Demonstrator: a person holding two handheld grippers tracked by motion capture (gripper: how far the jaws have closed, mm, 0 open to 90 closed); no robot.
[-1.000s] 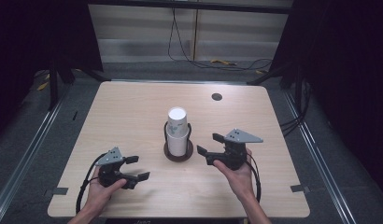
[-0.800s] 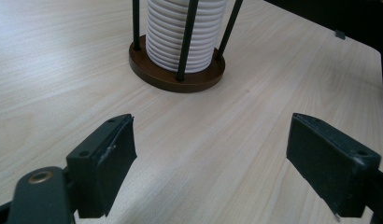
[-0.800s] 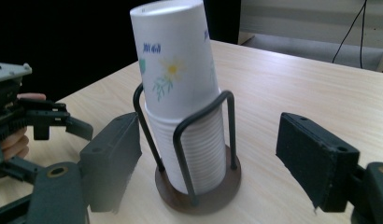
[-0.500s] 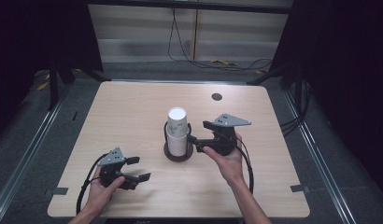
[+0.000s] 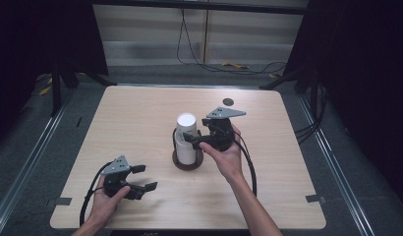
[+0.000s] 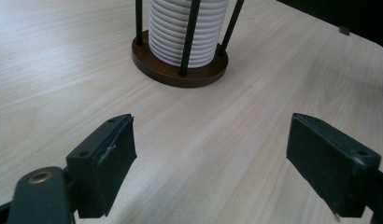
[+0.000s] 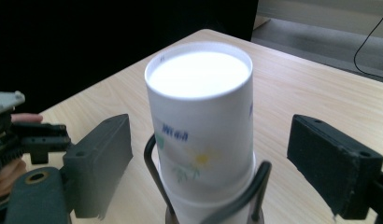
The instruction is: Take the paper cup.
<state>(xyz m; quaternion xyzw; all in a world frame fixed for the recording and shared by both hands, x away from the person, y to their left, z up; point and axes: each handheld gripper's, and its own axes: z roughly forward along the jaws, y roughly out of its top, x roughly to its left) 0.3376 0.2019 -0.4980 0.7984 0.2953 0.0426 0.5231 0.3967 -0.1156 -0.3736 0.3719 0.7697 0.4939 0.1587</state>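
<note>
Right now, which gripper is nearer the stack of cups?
Right. The right gripper is at the stack of cups, jaws open either side; the left gripper rests apart near the table's front-left.

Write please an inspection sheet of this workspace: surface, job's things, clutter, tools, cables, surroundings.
Surface: light wooden table, bare apart from the items below.
Job's things: stack of white paper cups standing upside down in a dark round wire holder.
Clutter: small dark round spot near the far edge.
Tools: left tool open, low over the table; right tool open, jaws either side of the stack.
Cables: black cable trails from the right tool.
Surroundings: grey floor, dark curtains.
</note>
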